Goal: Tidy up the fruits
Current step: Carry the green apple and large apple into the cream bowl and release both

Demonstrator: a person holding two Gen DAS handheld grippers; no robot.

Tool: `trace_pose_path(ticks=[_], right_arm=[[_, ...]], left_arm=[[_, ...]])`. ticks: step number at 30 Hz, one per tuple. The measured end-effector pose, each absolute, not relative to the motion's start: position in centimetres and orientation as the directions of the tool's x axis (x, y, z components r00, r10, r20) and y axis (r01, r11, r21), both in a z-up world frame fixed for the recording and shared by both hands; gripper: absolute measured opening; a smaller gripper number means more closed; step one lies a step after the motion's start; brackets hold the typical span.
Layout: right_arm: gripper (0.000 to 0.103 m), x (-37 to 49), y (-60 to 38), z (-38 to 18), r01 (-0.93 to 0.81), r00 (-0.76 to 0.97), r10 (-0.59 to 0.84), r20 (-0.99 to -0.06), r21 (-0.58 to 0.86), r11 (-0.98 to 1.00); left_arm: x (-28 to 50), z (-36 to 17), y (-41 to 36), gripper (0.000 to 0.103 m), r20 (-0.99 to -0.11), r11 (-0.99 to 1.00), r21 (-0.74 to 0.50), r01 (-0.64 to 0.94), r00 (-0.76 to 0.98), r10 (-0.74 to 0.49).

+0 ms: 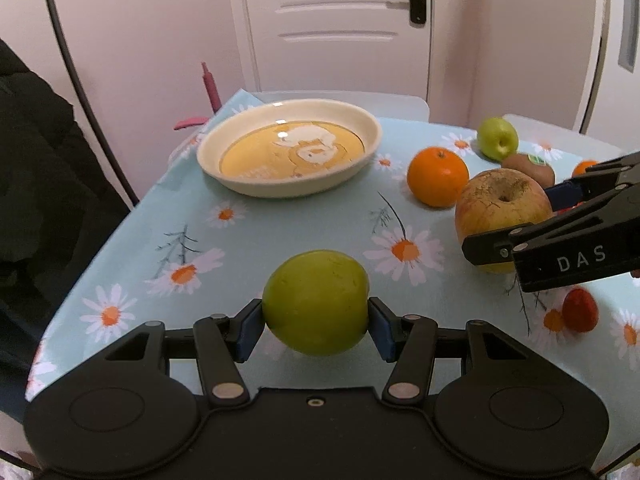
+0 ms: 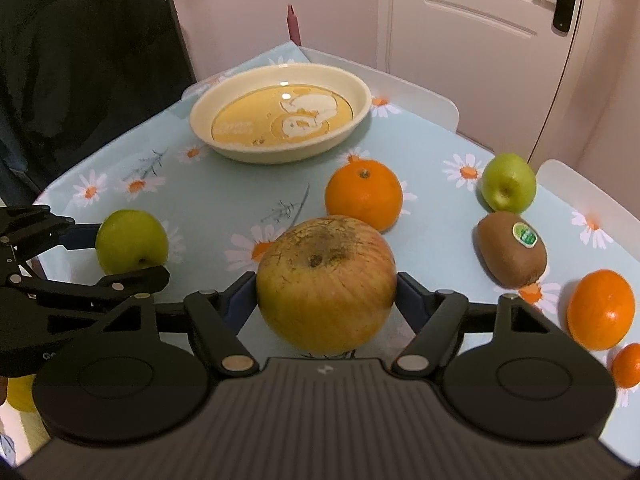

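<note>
My left gripper (image 1: 316, 314) is shut on a green apple (image 1: 316, 292), its blue pads pressing both sides just above the daisy-print tablecloth (image 1: 280, 240). The right wrist view has that apple (image 2: 130, 240) at the left, held by the left gripper (image 2: 128, 254). My right gripper (image 2: 326, 292) is closed on a large yellow-red apple (image 2: 326, 280), with a pad meeting each side. In the left wrist view the right gripper (image 1: 512, 220) reaches in from the right around this apple (image 1: 500, 208). A cream plate (image 1: 288, 190) with a yellow picture sits empty at the table's far side.
Loose on the cloth lie an orange (image 2: 364, 196), a small green apple (image 2: 508, 184), a stickered kiwi (image 2: 510, 254), another orange (image 2: 600, 310), a smaller one (image 2: 628, 364) and a red fruit (image 1: 580, 310). A dark coat (image 1: 40, 160) hangs beyond the left edge. A door stands behind.
</note>
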State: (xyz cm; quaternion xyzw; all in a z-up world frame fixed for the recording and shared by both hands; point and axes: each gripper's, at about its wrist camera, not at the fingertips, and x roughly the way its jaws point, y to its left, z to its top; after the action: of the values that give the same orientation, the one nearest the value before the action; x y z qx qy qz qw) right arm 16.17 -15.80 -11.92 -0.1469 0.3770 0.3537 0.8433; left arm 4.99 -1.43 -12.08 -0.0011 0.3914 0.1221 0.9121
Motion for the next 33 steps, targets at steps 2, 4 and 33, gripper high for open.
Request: trace_pose_path(ticks=[2,4,33], right_arm=[[0.088,16.1,-15.6,-11.2,-0.711,0.465,0.496,-0.733,0.025,0.703],[0.088,16.2,-15.4,-10.2,-0.714,0.464,0.509,-0.725,0.035,0.7],[0.089,26.0,-5.4,-4.5,-0.466,0.617,0.429,-0.66,0.132,0.875]], left_arm=[[4.8,-11.2,-1.2,0.06,-0.706,0.967,0.094,-0.236,0.669,0.232],[4.8,-10.2,-0.9,0.06,-0.699,0.965,0.096,-0.245,0.674,0.241],[19.4,-5.0,10.7,0.06,-0.633,0.986,0.161,0.048,0.772,0.066]])
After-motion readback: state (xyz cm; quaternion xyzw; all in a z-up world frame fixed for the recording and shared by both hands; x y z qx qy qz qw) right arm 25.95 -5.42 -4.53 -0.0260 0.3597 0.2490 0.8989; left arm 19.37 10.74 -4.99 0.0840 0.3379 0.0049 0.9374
